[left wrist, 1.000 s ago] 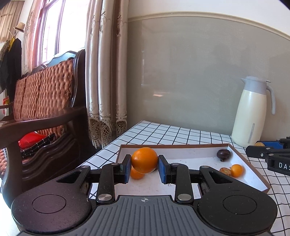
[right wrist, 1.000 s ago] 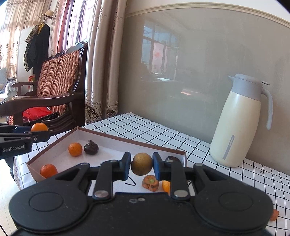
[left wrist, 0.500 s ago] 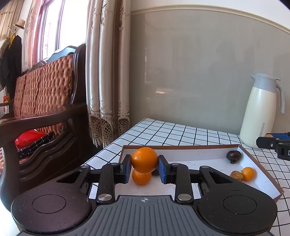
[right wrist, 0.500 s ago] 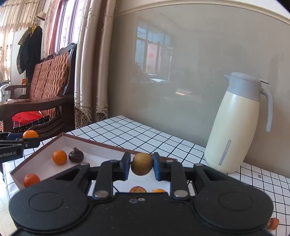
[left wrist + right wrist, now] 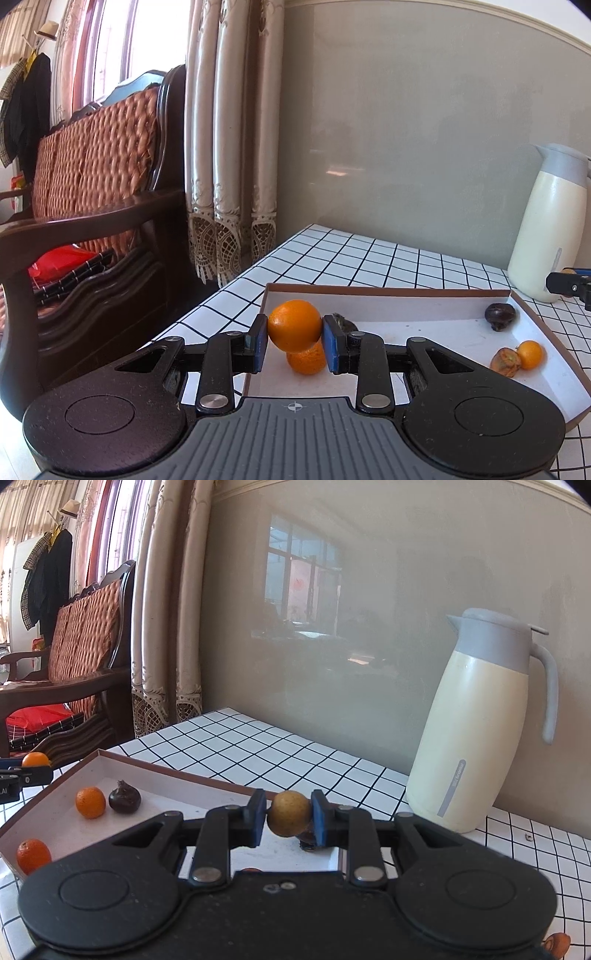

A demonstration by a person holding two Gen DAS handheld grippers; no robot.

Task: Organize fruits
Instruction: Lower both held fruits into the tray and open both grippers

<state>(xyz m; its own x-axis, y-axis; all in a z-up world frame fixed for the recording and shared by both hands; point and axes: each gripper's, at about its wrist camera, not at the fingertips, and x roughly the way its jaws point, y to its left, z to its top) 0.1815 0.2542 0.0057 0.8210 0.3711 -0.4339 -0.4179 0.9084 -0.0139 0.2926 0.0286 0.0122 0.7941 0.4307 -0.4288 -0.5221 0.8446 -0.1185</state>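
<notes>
My left gripper [image 5: 294, 338] is shut on an orange [image 5: 294, 325] and holds it above the near left part of a shallow white box [image 5: 424, 321]. A second orange [image 5: 307, 361] lies in the box just under it. A dark fruit [image 5: 499, 315], a brown fruit [image 5: 505, 361] and a small orange [image 5: 530, 354] lie at the box's right end. My right gripper [image 5: 289, 818] is shut on a yellow-brown round fruit [image 5: 289, 813] above the box's far right corner. In the right wrist view two oranges [image 5: 90, 802] [image 5: 33, 856] and a dark fruit [image 5: 125, 797] lie in the box [image 5: 173, 775].
A cream thermos jug [image 5: 480, 723] stands on the checked tablecloth [image 5: 295, 753] at the right, against the grey wall. A wooden sofa [image 5: 92, 221] and curtains [image 5: 229, 147] are beyond the table's left edge. A small orange-brown fruit [image 5: 557, 943] lies on the cloth at the right.
Both grippers have risen and tilted while keeping their fruit. The left view has swung left, the right view right, so the jug looms larger.
</notes>
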